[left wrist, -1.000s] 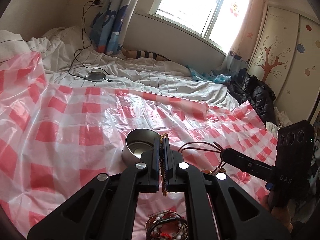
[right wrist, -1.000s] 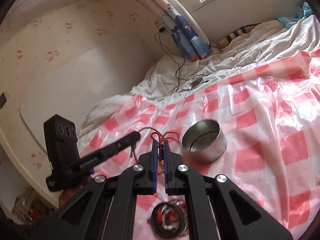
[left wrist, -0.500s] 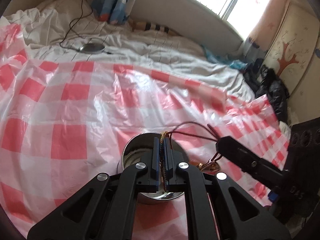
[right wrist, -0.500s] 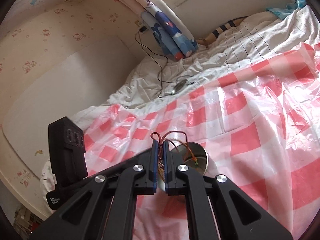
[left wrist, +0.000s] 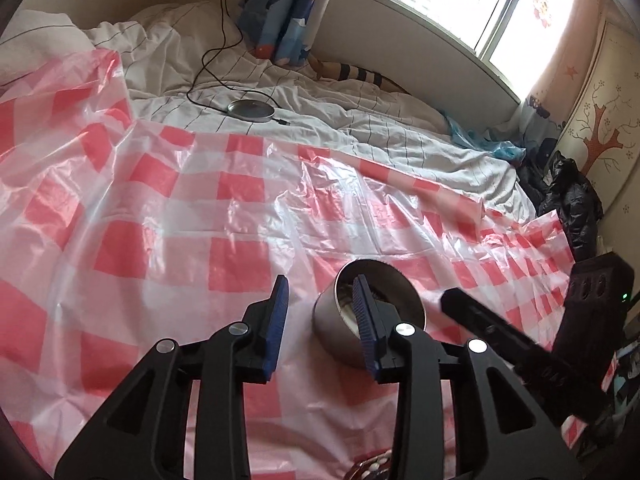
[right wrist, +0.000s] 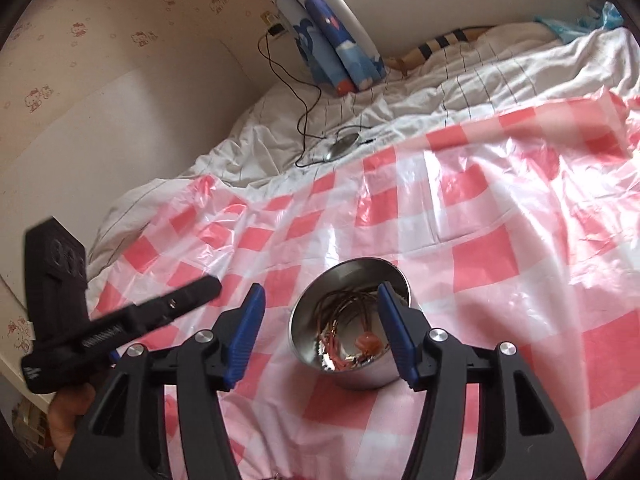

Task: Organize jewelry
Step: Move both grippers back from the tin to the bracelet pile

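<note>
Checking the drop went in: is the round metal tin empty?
Not empty: brown cord necklace with an orange bead lies coiled inside the round metal tin.

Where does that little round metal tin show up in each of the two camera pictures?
Left wrist view: the metal tin sits low and right of centre, partly behind the left gripper's right finger.
Right wrist view: the tin lies low at centre, between the right gripper's open fingers, with jewelry inside.
Shared landmark: the round grey disc with its cable on the white bedding.
</note>
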Available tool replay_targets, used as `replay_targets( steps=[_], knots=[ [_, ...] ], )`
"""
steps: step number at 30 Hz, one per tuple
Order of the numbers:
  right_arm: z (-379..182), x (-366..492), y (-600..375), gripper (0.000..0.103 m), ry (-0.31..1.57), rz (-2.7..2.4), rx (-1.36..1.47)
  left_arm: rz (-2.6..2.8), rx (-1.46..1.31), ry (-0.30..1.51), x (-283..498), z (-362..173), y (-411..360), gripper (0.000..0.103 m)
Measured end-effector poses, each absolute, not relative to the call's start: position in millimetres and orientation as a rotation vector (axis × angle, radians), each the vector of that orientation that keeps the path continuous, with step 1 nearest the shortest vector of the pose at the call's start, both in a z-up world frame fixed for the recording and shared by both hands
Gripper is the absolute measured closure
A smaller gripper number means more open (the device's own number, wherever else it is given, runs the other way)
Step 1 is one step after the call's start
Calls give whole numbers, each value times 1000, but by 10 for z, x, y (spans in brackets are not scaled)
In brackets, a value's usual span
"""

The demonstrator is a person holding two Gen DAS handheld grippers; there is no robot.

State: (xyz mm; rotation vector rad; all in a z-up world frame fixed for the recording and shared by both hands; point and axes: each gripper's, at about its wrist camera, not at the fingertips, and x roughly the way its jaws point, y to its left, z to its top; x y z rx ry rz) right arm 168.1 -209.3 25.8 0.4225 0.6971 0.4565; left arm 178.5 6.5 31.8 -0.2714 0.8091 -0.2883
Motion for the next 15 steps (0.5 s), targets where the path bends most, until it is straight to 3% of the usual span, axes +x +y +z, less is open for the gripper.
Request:
replay_targets(
  steps=[3,9,15],
  knots=[
    [410,1400,-2112,41,695,443,381,-321,-250,858,1579,260,109,69],
    [478,706,-2171,29,716,396,296,-433,-235,974,1114,89,15,54],
    [374,183,-2399,26,737,363,365,-473,-120,1042,824,-93,-210,53]
  ],
)
